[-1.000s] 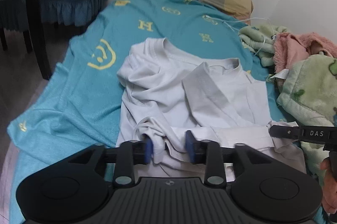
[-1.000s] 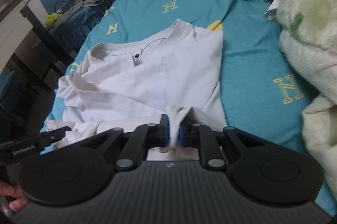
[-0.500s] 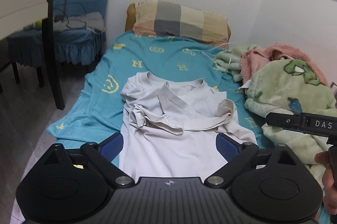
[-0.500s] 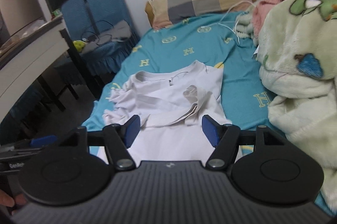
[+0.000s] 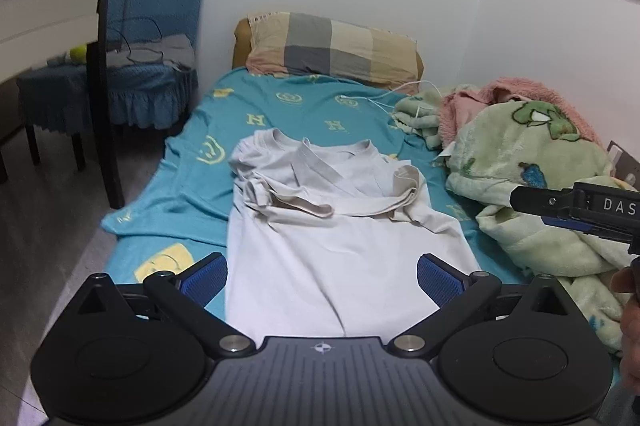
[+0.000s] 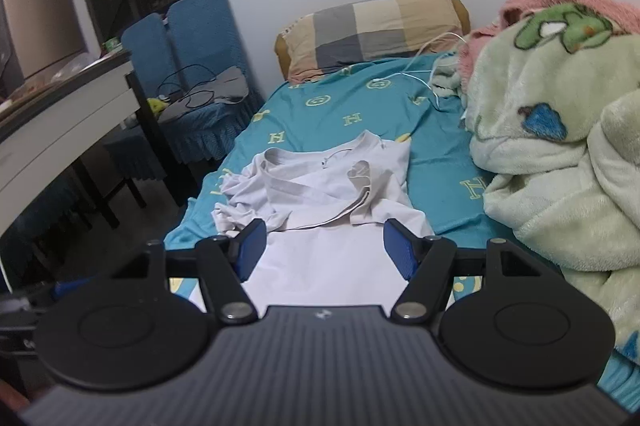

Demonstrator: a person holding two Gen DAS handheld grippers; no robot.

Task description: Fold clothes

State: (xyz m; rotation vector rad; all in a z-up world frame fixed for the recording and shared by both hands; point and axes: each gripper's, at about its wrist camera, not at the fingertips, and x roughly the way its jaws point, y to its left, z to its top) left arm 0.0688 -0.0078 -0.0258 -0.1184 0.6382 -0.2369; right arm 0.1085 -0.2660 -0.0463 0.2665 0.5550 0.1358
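You can read the white letters "DAS" on the black right gripper (image 5: 576, 210) at the edge of the left wrist view. The blue bed sheet (image 6: 352, 106) has yellow "H" letters (image 6: 352, 118) printed all over it. No other words or numbers are clear enough to read.

**Two wrist views from the foot of the bed**

Both fisheye cameras look up the bed (image 5: 304, 106) toward the pillow (image 5: 332, 46) at upper centre, from well back. The left view sits further left; the right view (image 6: 540, 154) hugs the blankets. Both share the shirt (image 5: 340, 246) mid-frame.
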